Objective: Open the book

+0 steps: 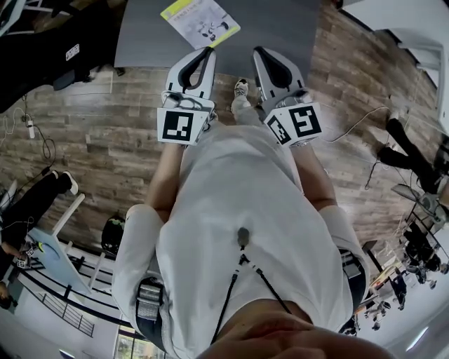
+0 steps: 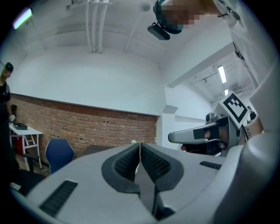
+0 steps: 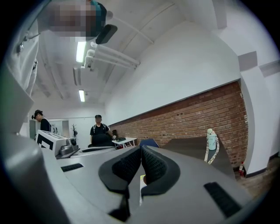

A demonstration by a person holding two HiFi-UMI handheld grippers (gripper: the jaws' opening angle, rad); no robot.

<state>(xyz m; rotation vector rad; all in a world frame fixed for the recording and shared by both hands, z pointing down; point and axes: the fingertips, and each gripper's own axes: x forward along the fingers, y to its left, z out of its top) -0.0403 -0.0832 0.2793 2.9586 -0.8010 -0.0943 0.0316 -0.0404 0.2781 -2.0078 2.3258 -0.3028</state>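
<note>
The book (image 1: 200, 21), white-covered with a yellow-green edge, lies flat on the dark grey surface (image 1: 280, 24), near but apart from the left tool (image 1: 207, 53) and right tool (image 1: 259, 53), both closed tight on nothing, while only the right gripper view shows a pale strapped bottle (image 3: 211, 141) against the brick wall (image 3: 188, 118).

Grey table (image 1: 280, 28), wood floor (image 1: 91, 119), brick wall (image 2: 87, 127) — blue chair (image 2: 59, 153), pale bottle (image 3: 211, 140)

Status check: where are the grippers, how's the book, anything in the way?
Left gripper shut, empty. Right gripper shut, empty. Book flat on the table, looks closed, untouched. Nothing seen blocking it.
</note>
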